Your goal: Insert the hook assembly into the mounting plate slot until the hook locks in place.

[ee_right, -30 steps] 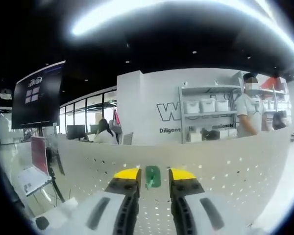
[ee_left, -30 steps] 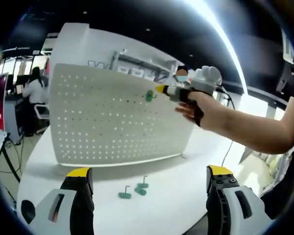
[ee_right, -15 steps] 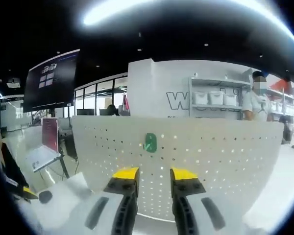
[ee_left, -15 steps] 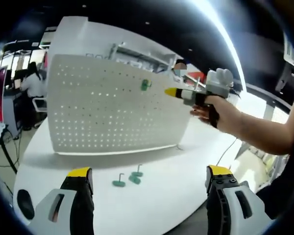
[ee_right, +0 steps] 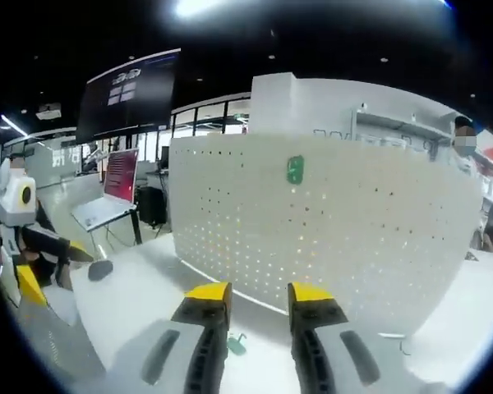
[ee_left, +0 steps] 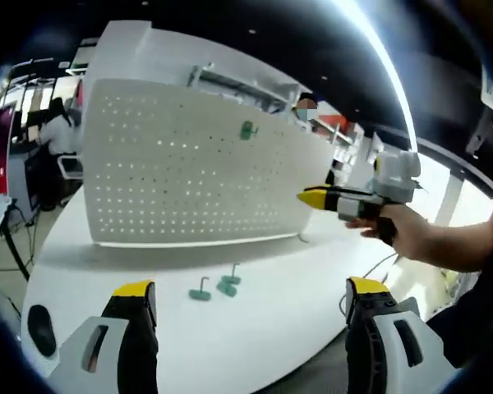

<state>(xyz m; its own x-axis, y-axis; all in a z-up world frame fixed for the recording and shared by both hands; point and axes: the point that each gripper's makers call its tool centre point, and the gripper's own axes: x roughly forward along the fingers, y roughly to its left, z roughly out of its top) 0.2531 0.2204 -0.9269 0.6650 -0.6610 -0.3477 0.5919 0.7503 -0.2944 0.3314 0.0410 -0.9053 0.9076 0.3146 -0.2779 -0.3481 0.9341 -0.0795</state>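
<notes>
A white pegboard [ee_left: 181,180] stands upright on the white table [ee_left: 279,328]. One green hook [ee_left: 247,130] hangs in its upper part, alone and untouched; the right gripper view has the same hook [ee_right: 295,169] on the pegboard [ee_right: 329,238]. Two loose green hooks [ee_left: 200,291] [ee_left: 228,284] lie on the table in front of the board. My right gripper [ee_left: 311,197], in a person's hand, floats off the board's right end; its own view shows it [ee_right: 259,293] open by a narrow gap, holding nothing. My left gripper [ee_left: 251,289] stands wide open over the table's near side.
A small black object [ee_left: 39,330] lies at the table's left edge. A laptop [ee_right: 111,193] and a dark wall screen [ee_right: 131,94] are off to the left. My left gripper [ee_right: 53,267] shows at the left there. People and shelves stand behind the board.
My right gripper has drawn back from the pegboard, down and away from it, and the green hook has stayed on the board. The left gripper stays wide open.
</notes>
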